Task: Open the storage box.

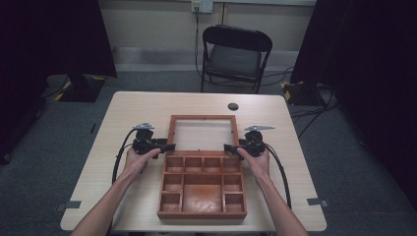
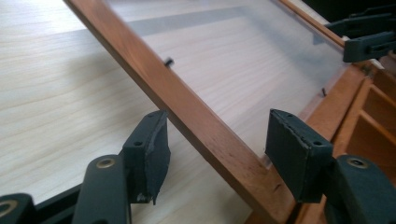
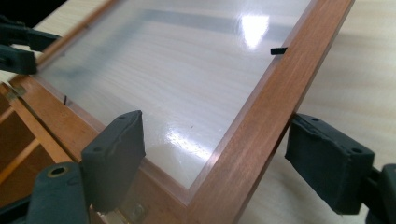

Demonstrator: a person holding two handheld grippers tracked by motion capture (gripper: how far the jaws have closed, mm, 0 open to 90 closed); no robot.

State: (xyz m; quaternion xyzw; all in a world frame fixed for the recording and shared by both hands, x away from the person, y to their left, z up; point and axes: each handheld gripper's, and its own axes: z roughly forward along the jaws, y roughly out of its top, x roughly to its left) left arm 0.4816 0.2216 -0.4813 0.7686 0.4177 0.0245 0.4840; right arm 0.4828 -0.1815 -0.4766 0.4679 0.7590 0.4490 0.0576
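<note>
1. Lid [image 1: 201, 118] of the wooden box [image 1: 202, 212] — a glazed wooden frame, swung fully open and lying back on or close over the table [image 1: 123, 108] beyond the compartmented tray, joined to it along the hinged edge.
2. Left gripper [image 1: 168, 147] straddles the lid's left rail near the hinge corner; in the left gripper view its jaws stand spread, one pad [image 2: 152, 154] outside the rail [image 2: 196, 121] and the other over the pane, neither visibly pressing.
3. Right gripper [image 1: 229, 147] mirrors this on the right rail [image 3: 261, 116]; in the right gripper view its jaws are likewise spread, with a gap showing on both sides of the wood.
4. Likely fault: closing on the rail this near the hinge gives a short lever — the lid may slip from the pads as it rises and drop.
5. Likely fault: the inner pad of either gripper rests over the clear pane [image 3: 177, 70]; a hard squeeze could load or scratch the pane rather than the wood.
6. Likely fault: uneven lifting by the two hands would twist the frame and strain the small hinge [image 3: 135, 212].
7. Likely fault: a lid falling forward could strike the tray dividers or shift the box on the table.
</note>
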